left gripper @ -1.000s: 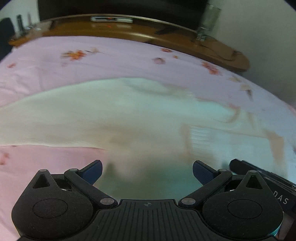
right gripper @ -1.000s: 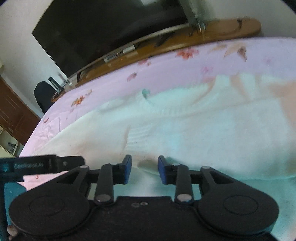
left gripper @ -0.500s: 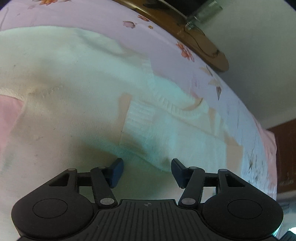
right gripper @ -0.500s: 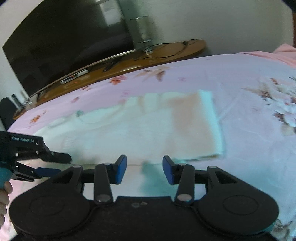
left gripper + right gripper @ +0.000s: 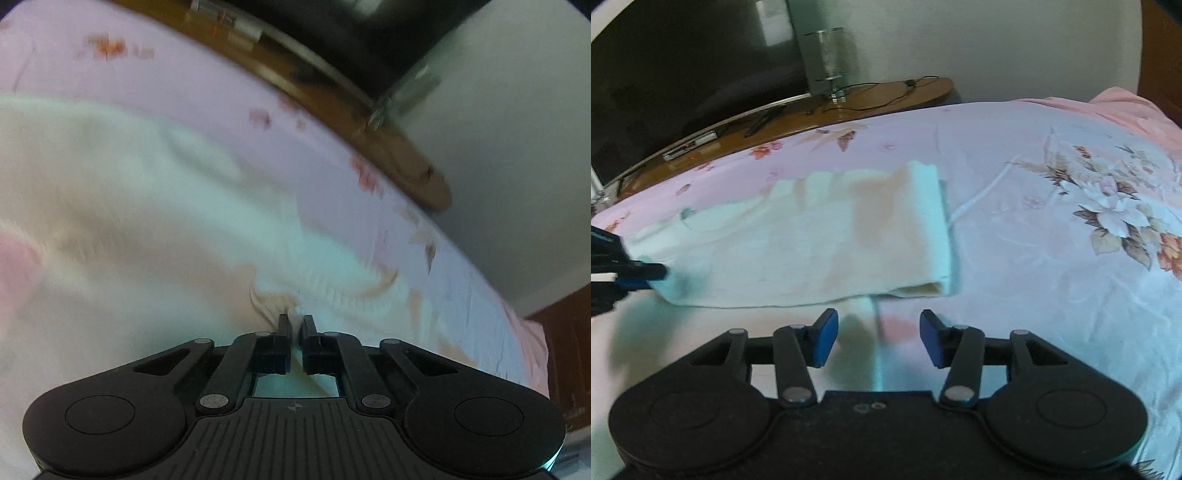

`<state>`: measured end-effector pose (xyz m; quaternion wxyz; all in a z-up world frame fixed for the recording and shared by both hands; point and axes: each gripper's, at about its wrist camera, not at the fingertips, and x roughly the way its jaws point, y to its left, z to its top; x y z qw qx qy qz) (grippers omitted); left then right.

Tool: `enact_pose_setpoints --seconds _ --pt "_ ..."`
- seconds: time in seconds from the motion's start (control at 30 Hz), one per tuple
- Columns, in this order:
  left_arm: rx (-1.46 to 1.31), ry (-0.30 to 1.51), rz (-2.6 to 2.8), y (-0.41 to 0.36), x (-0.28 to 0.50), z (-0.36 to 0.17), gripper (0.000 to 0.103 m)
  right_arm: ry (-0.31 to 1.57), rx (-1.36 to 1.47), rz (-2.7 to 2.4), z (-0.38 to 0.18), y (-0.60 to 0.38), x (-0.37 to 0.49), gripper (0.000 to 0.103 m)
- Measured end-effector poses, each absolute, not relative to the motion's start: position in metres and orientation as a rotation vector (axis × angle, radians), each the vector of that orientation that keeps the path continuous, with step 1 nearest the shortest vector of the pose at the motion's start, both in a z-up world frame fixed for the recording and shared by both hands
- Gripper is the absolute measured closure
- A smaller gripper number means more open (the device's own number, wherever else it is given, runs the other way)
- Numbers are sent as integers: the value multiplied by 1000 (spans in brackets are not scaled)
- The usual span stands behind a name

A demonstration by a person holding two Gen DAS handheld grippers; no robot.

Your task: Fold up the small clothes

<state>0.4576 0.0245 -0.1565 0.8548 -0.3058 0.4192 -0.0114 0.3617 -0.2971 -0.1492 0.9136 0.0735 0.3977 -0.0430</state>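
Left gripper pinches a fold of the white knit garment, jaws closed on it. Right gripper jaws opening, nothing between them, just before the folded garment on the pink floral bedsheet.

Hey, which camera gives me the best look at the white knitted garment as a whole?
The right wrist view: the white garment lies sharp on the pink bedsheet, its folded right edge fully visible. The left wrist view shows it close and blurred, bunched where the left gripper pinches it.
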Motion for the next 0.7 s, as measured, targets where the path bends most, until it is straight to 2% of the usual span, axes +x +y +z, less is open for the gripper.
enact_pose_setpoints --seconds 0.33,0.43,0.5,0.57,0.7 --pt "-619 671 50 84 448 -110 99 815 137 -95 -155 -292 376 52" --pt "-631 673 101 104 446 -115 99 808 124 -96 -159 -288 386 62" --pt "-640 682 128 113 447 -121 99 794 122 -84 -160 -285 391 77" --pt "-635 690 154 121 444 -129 99 777 121 -75 -160 -282 395 88" --pt "-630 730 201 130 436 -148 99 744 166 -93 -157 -287 392 95"
